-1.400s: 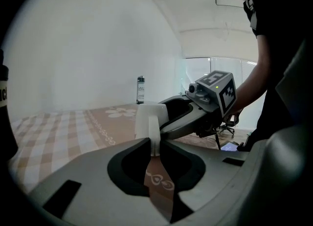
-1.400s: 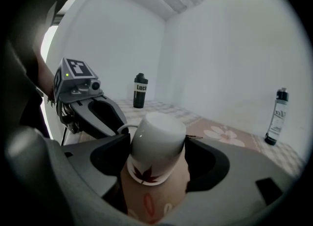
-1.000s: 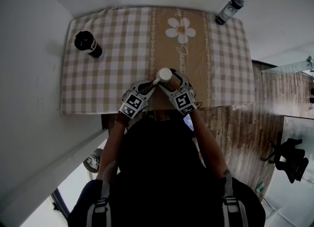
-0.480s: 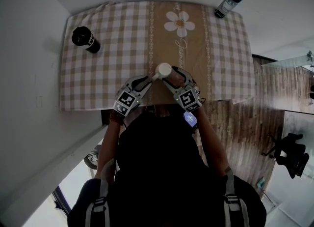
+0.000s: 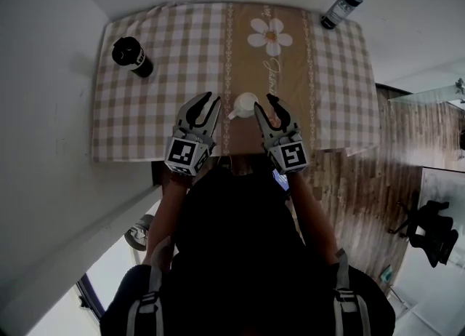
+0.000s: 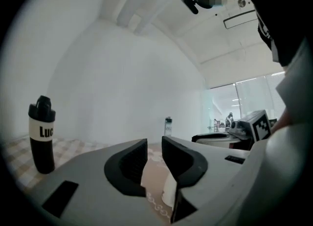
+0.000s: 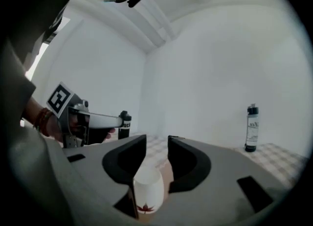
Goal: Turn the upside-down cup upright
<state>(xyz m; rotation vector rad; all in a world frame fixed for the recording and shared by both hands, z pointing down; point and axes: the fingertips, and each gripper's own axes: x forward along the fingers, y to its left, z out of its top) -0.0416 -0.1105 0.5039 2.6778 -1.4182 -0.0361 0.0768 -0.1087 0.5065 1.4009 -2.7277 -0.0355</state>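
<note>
Lifted off cup (image 5: 245, 102): L claw (image 5: 204, 103), R claw (image 5: 264, 106) | cup betw. them | both closing, part-open, empty

White cup (image 5: 245, 102) with a red leaf motif low on its side, standing free on the desk (image 5: 145, 80), on its tan centre strip (image 5: 265, 65) toward the 6 o'clock edge, wider end up, apparently mouth-up

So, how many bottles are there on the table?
2. A black bottle stands near the far left corner of the table; a clear bottle with a dark cap stands at its far right corner.
</note>
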